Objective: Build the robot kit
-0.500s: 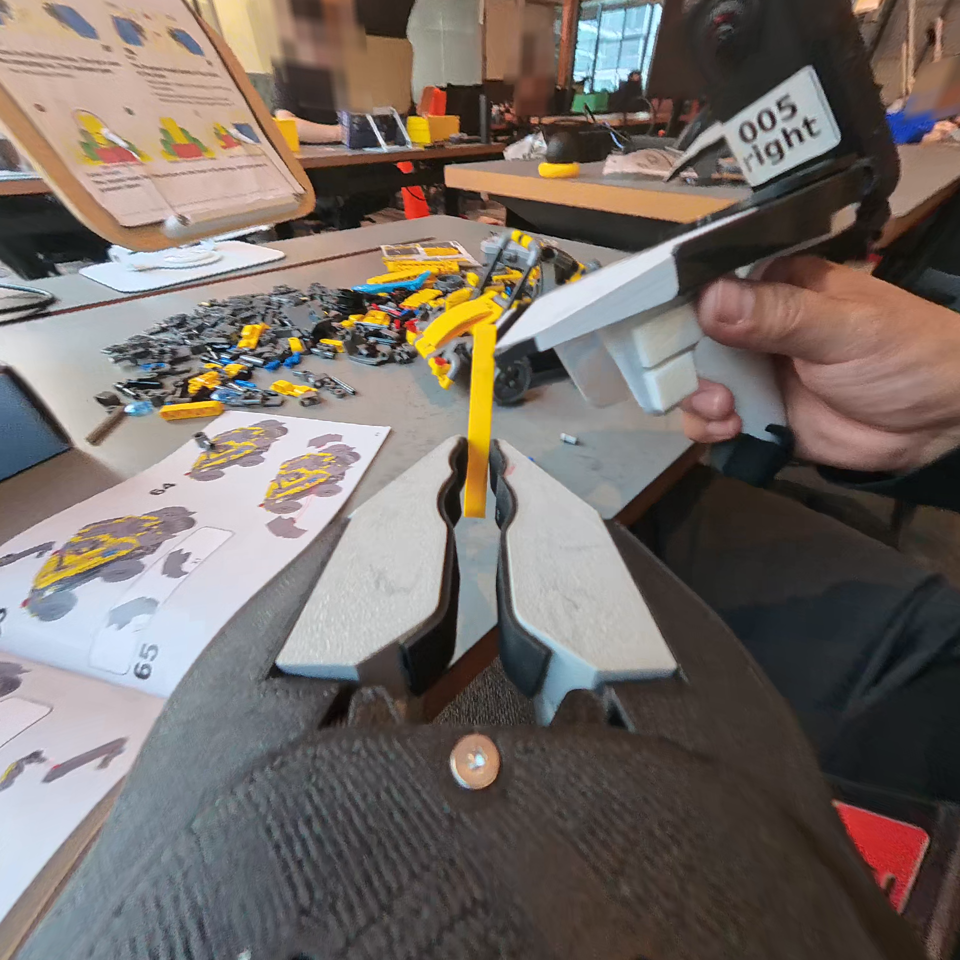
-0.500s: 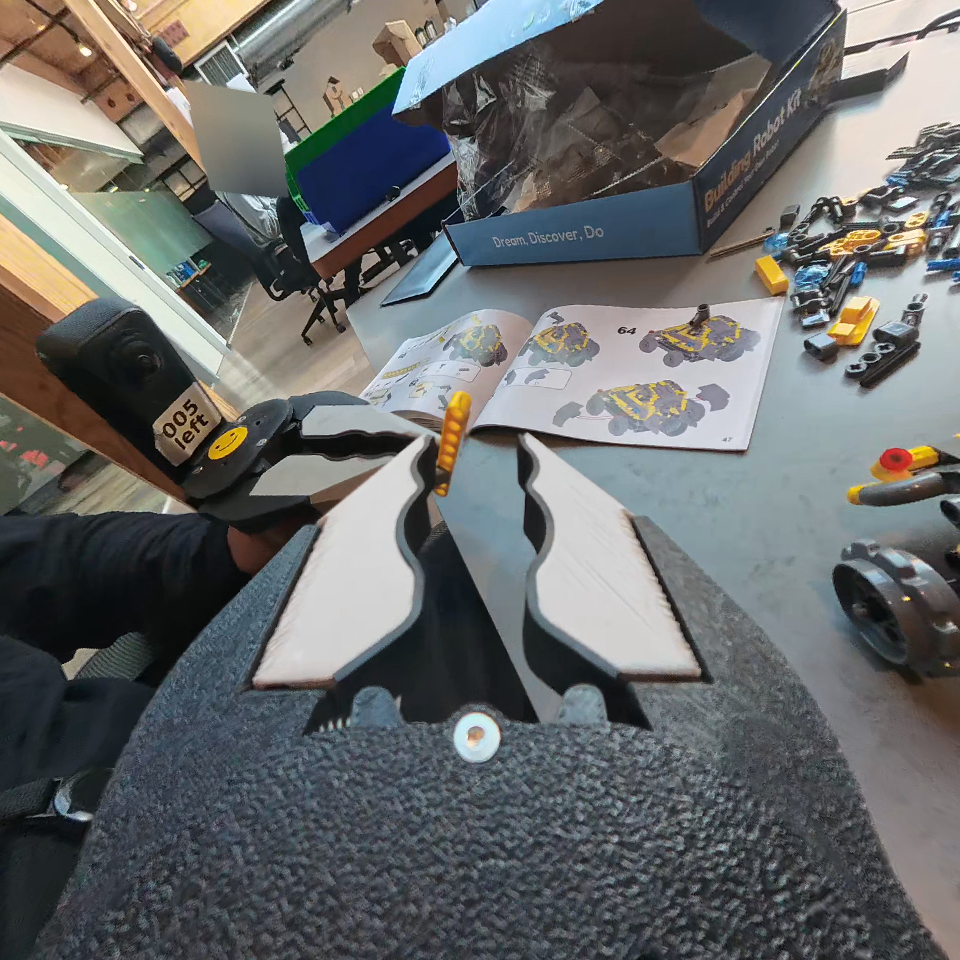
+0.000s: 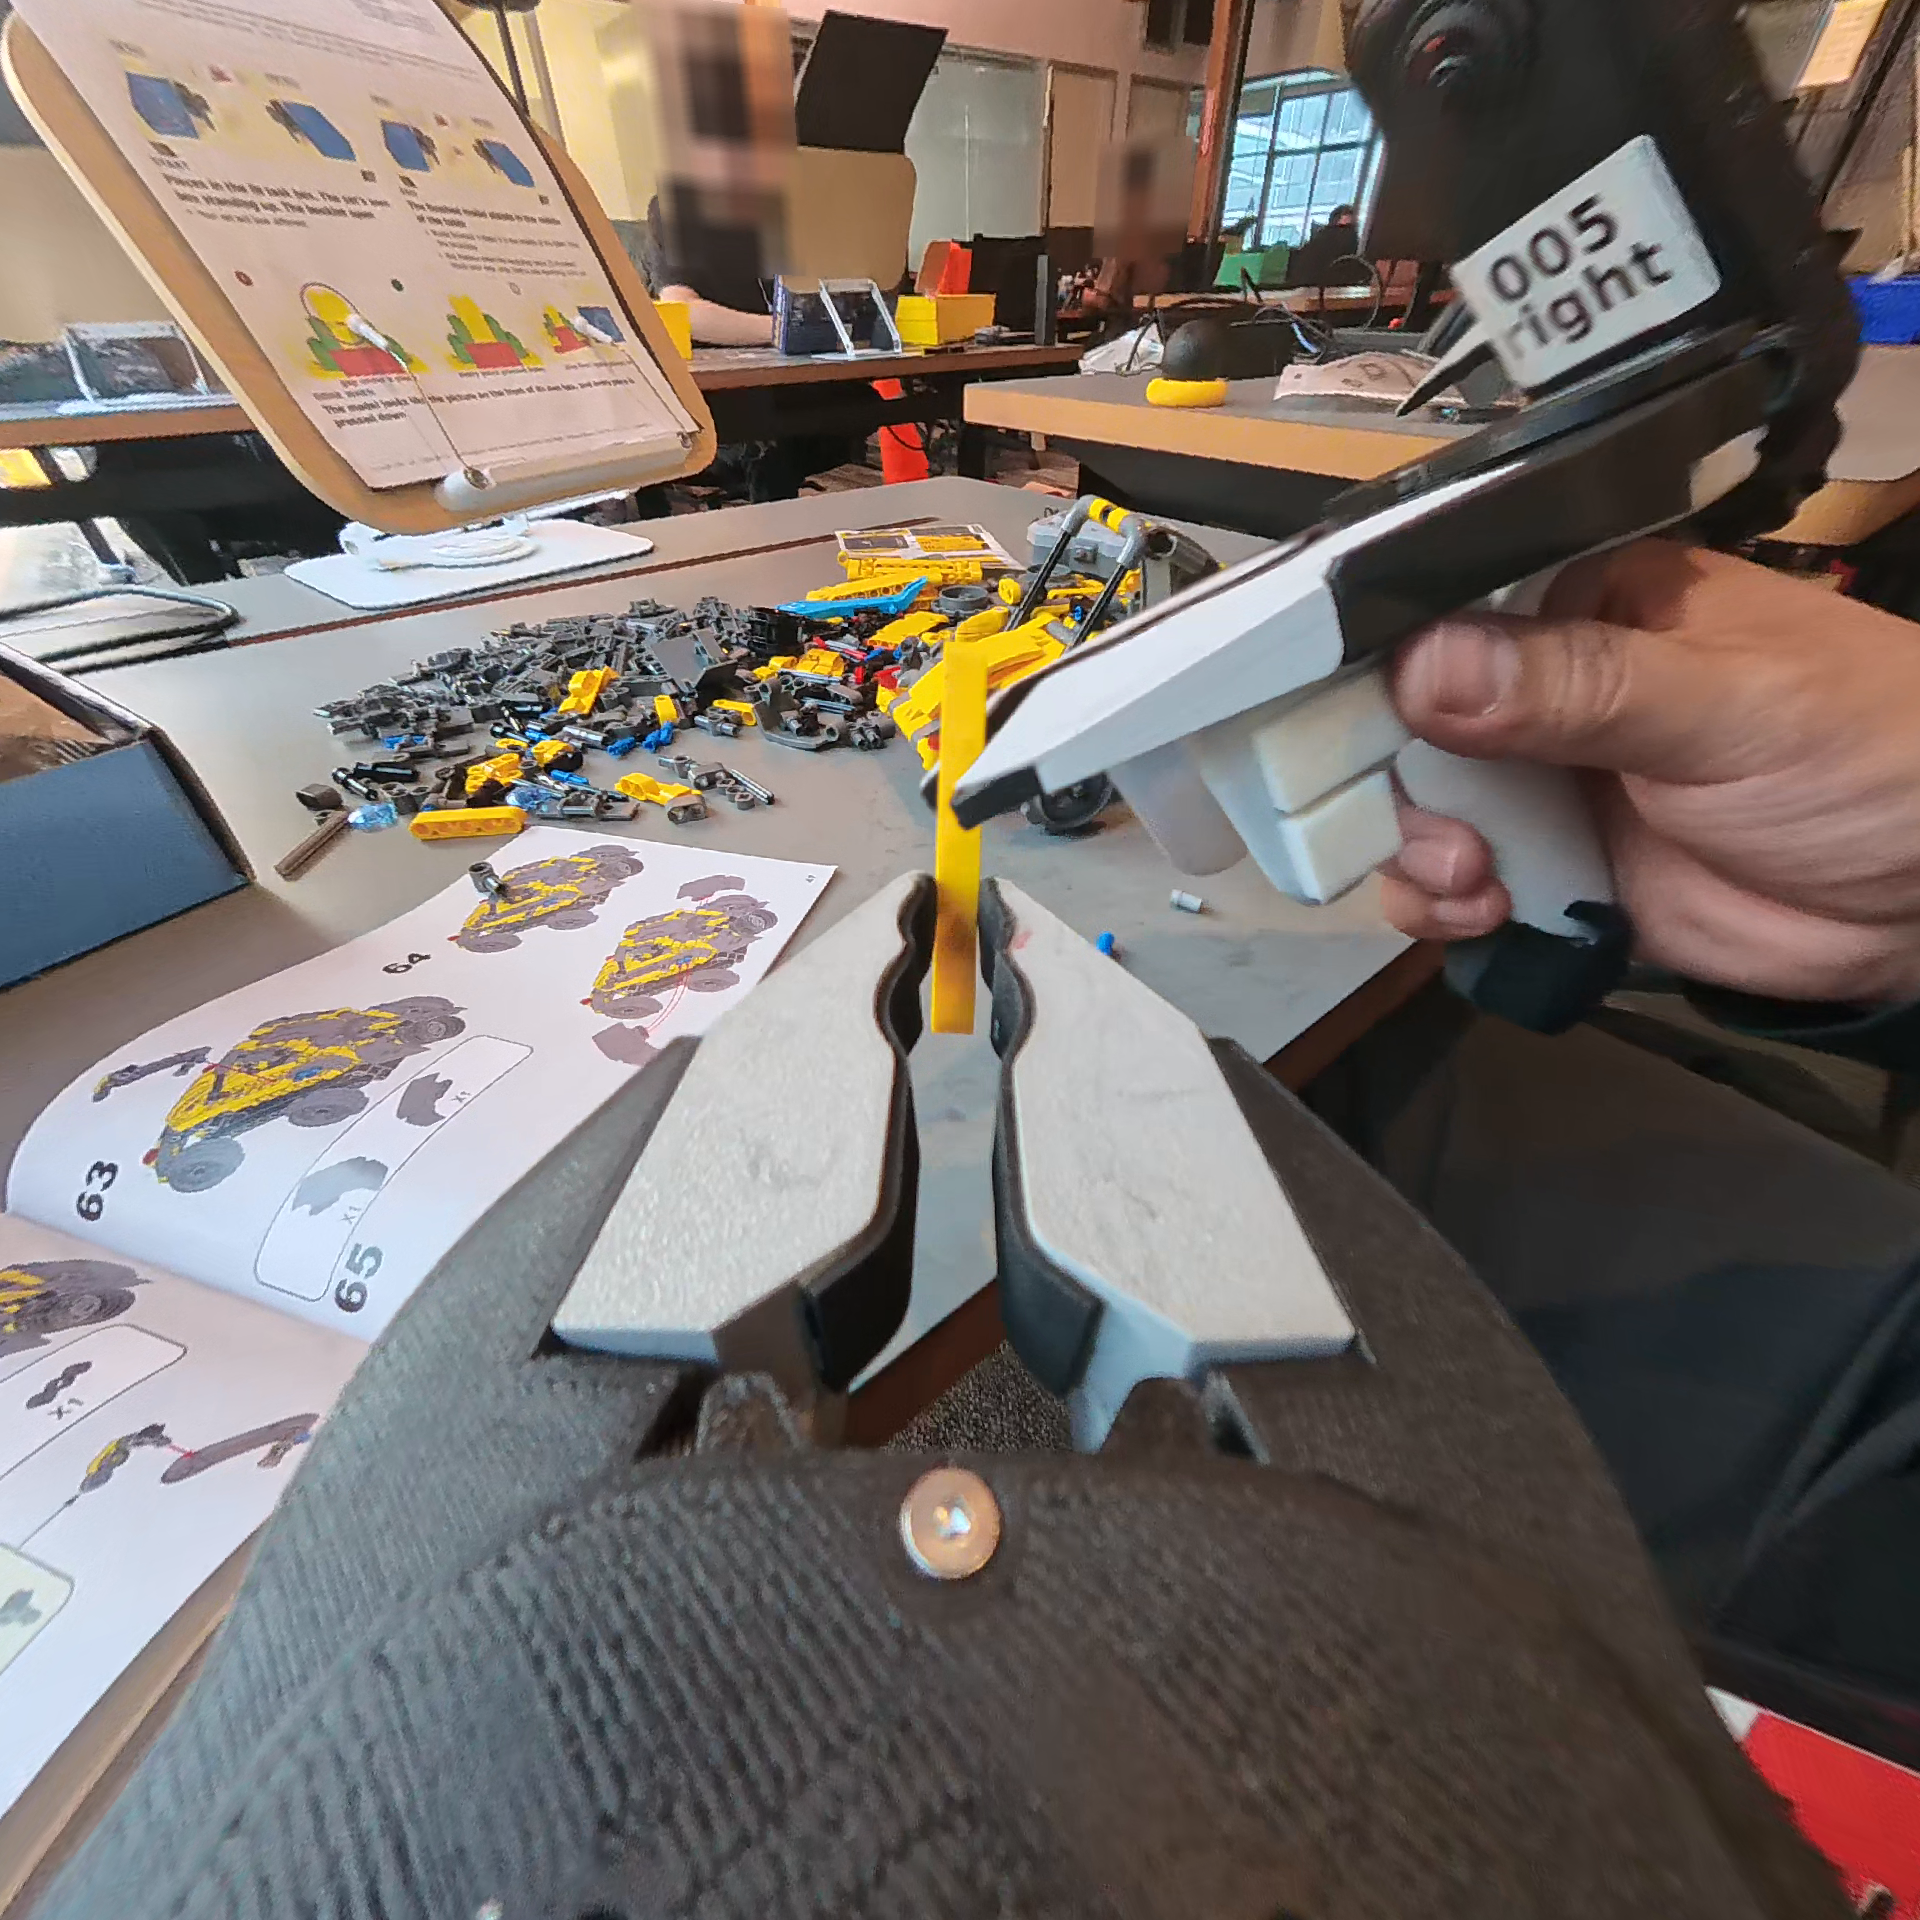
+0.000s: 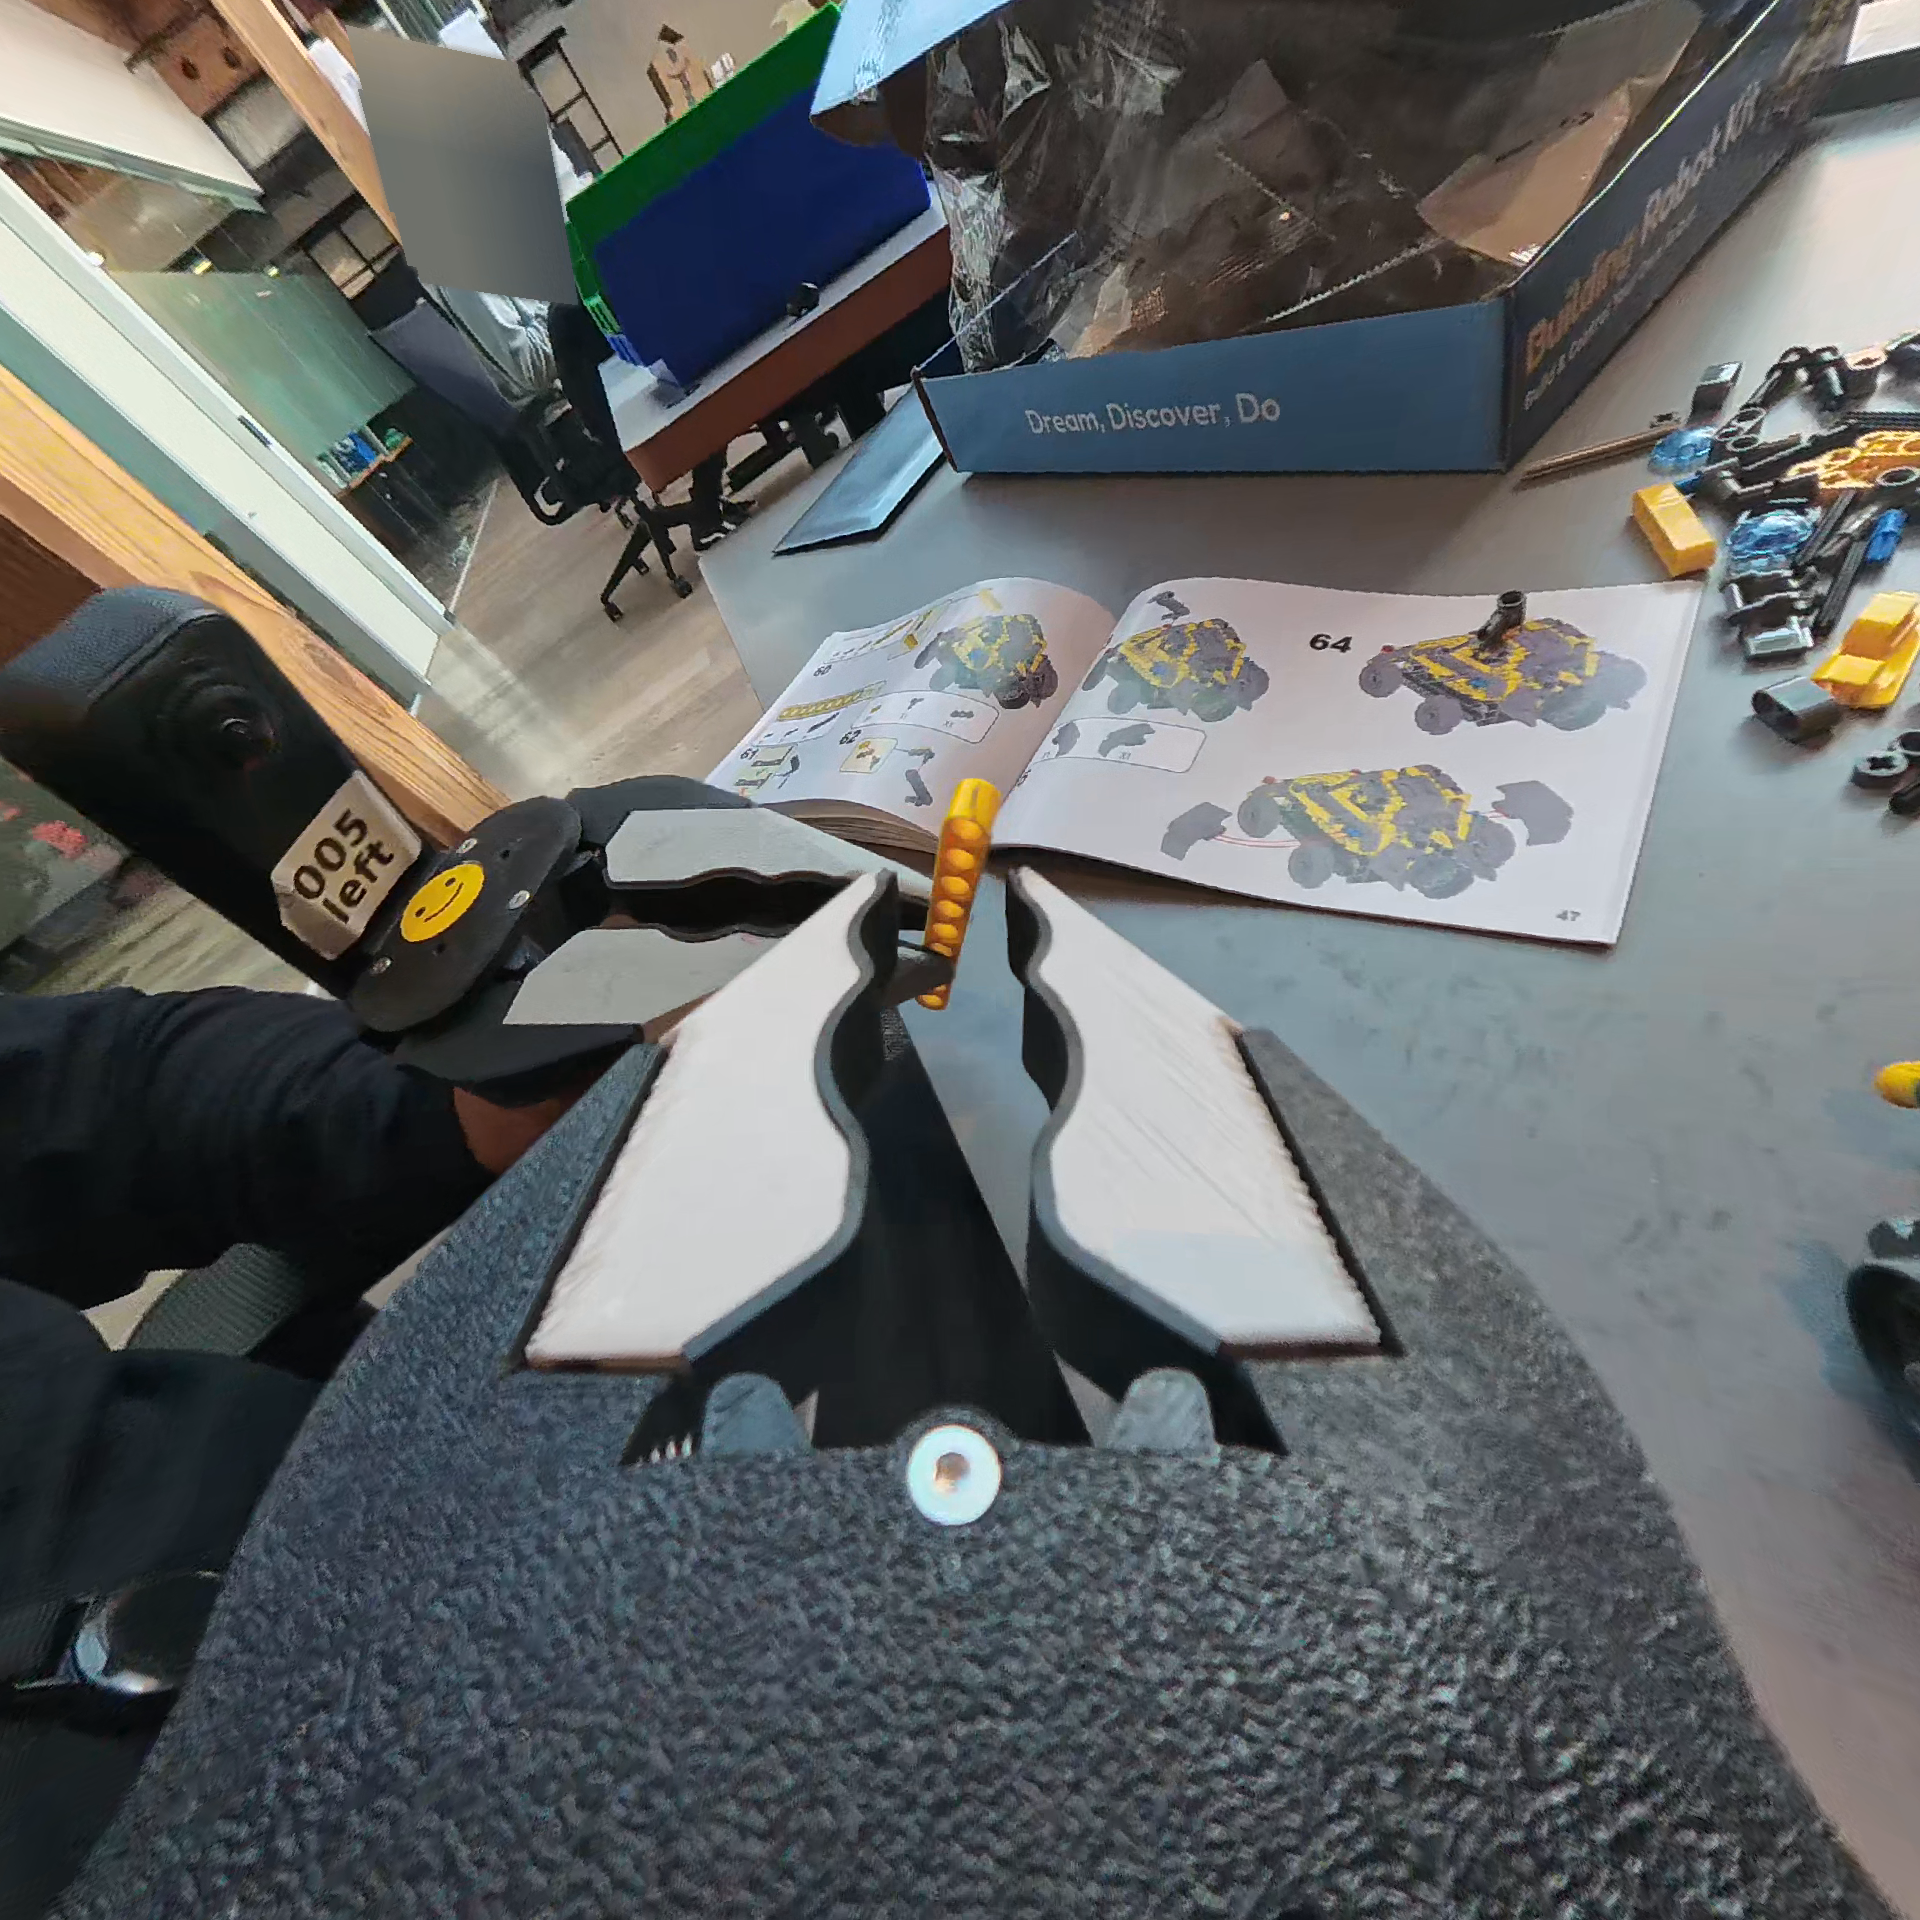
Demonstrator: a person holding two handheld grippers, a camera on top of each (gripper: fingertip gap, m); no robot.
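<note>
Here, in the left wrist view, the left gripper [image 3: 954,906] pinches a yellow beam [image 3: 957,831] near its lower end; its long axis runs 12 to 6 o'clock, upright. The right gripper [image 3: 971,800] reaches in from 2 o'clock, bearing a white label. In the right wrist view, the right gripper's [image 4: 951,902] fingers [image 4: 769,1091] stand spread about the beam [image 4: 958,883], tilted toward 12; a printed instruction booklet [image 4: 1351,748] lies beyond, and a blue lettered box [image 4: 1226,421] at 1 o'clock.
</note>
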